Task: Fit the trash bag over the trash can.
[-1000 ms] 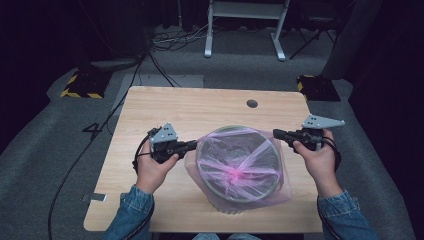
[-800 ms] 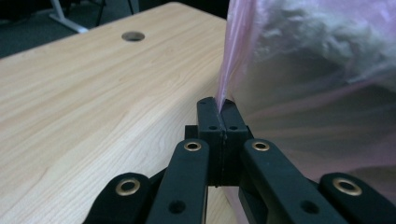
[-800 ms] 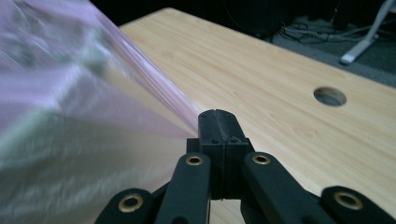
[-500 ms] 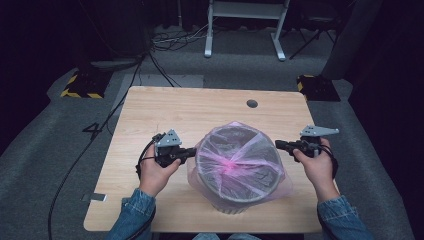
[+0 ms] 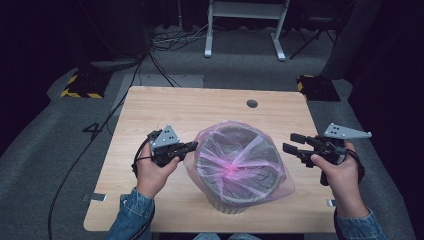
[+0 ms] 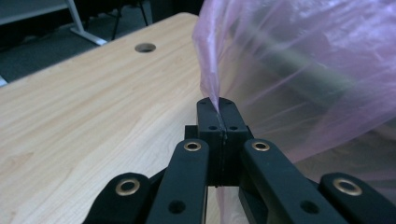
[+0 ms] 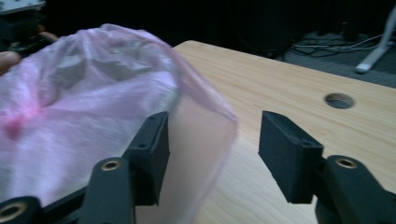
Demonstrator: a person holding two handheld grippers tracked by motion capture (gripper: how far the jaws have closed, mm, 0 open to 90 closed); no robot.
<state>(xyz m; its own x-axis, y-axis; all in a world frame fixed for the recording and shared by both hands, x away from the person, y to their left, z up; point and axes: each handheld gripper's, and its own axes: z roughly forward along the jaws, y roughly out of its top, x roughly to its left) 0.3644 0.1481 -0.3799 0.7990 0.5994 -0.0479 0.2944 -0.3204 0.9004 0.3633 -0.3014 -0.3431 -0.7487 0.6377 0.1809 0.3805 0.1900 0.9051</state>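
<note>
One hand-held gripper has let go: your right hand-held gripper now stands with its jaws apart, off to the right of the pink plastic bag and no longer touching it, where a second ago it was at the bag's right edge. Your left hand-held gripper stays clamped on the bag's left edge, the film pinched flat between its closed jaws in the left gripper view. The bag is draped over the grey bin near the front middle of the wooden surface, its skirt flaring out on the right side. That release suggests the right side counts as seated over the rim, so the lining looks close to finished. Your left side seems to be what remains to pull down or free.
</note>
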